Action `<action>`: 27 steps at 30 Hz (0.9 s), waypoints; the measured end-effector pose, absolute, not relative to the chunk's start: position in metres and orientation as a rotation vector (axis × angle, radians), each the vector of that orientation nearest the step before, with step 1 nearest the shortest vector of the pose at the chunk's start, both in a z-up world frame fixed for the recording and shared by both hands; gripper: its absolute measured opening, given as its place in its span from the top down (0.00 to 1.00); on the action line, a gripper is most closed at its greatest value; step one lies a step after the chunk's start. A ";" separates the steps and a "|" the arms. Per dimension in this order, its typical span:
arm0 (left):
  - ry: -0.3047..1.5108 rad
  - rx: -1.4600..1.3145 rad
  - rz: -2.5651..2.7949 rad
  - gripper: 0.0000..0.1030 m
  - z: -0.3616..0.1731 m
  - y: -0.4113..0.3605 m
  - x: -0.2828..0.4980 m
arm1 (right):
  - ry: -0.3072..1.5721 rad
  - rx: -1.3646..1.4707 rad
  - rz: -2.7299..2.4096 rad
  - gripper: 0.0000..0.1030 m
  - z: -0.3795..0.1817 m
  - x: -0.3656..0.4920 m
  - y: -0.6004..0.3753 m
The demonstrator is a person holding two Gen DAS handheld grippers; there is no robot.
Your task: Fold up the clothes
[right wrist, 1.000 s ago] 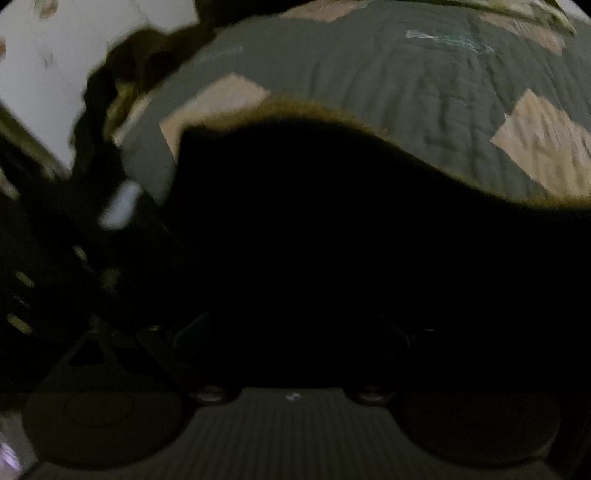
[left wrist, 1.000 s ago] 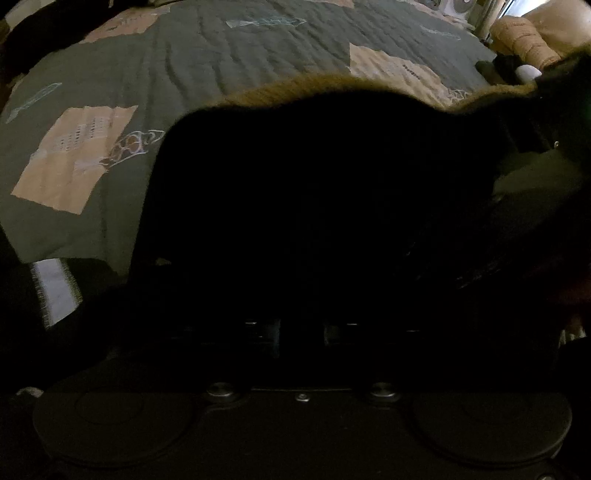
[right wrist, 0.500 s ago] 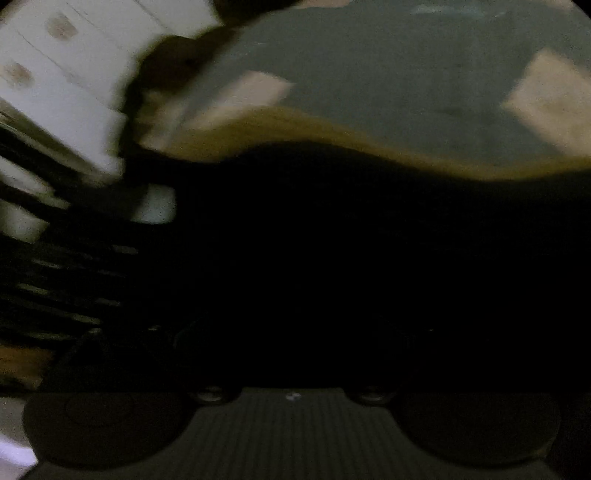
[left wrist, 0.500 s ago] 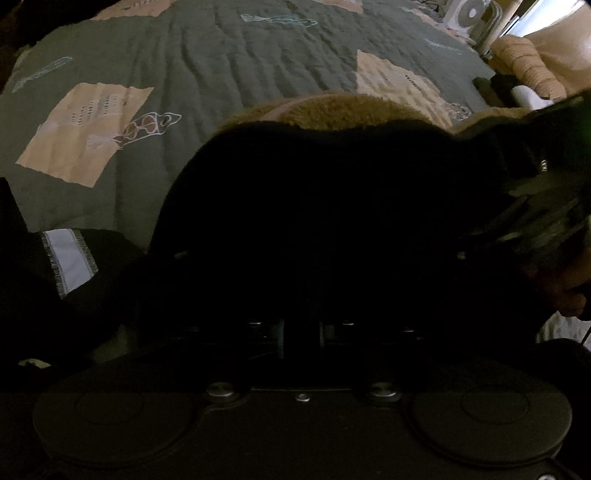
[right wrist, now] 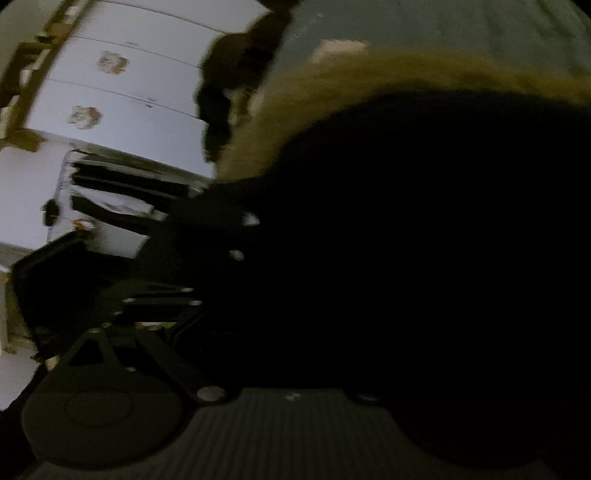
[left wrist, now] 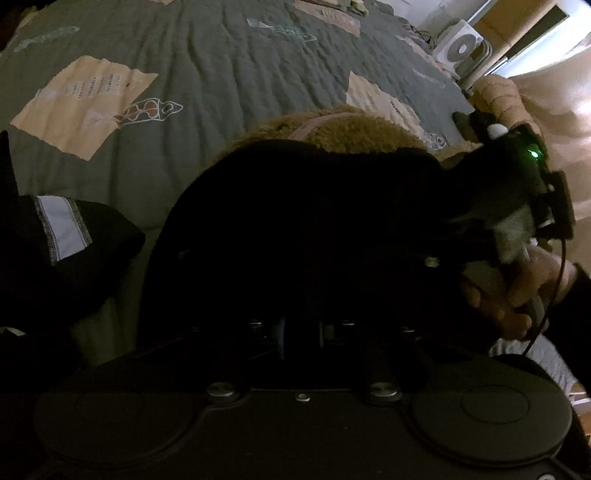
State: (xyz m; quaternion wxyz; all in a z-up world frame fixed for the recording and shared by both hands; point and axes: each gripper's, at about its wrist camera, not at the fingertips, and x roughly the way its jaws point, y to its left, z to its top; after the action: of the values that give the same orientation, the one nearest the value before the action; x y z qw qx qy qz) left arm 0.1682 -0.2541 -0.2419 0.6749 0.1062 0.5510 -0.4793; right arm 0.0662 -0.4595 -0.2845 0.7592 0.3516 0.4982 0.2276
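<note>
Dark fleece-lined garment [left wrist: 314, 221] draped over both grippers above quilt [left wrist: 221, 66]; jaw state unreadable. Advisable: keep edges level, taut.

You see a grey-green quilt [left wrist: 207, 77] with tan patches [left wrist: 83, 107] and pale fish outlines [left wrist: 280, 28] spread across the bed. Beyond its far corner stands a white fan [left wrist: 461, 46]. From the right wrist, a blurred white drawer unit [right wrist: 122, 88] fills the upper left.
</note>
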 end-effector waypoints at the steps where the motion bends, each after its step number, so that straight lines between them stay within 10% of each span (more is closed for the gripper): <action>1: 1.241 0.238 -1.080 0.85 -0.242 -0.254 0.169 | 1.085 0.780 0.512 0.08 -0.286 0.068 -0.459; 22: 1.225 0.294 -1.067 0.85 -0.250 -0.259 0.164 | 1.095 0.168 0.323 0.00 -0.317 0.091 -0.385; 25: 1.223 0.282 -1.054 0.85 -0.249 -0.257 0.166 | 1.072 0.214 0.286 0.33 -0.314 0.090 -0.395; 27: 1.222 0.281 -1.052 0.85 -0.247 -0.257 0.167 | 1.069 0.294 0.247 0.83 -0.309 0.092 -0.413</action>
State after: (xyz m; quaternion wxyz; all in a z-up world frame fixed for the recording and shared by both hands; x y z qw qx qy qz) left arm 0.1666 -0.2572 -0.2466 0.6835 0.1251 0.5450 -0.4691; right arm 0.0915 -0.4131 -0.3095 0.8430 0.1394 0.5062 0.1171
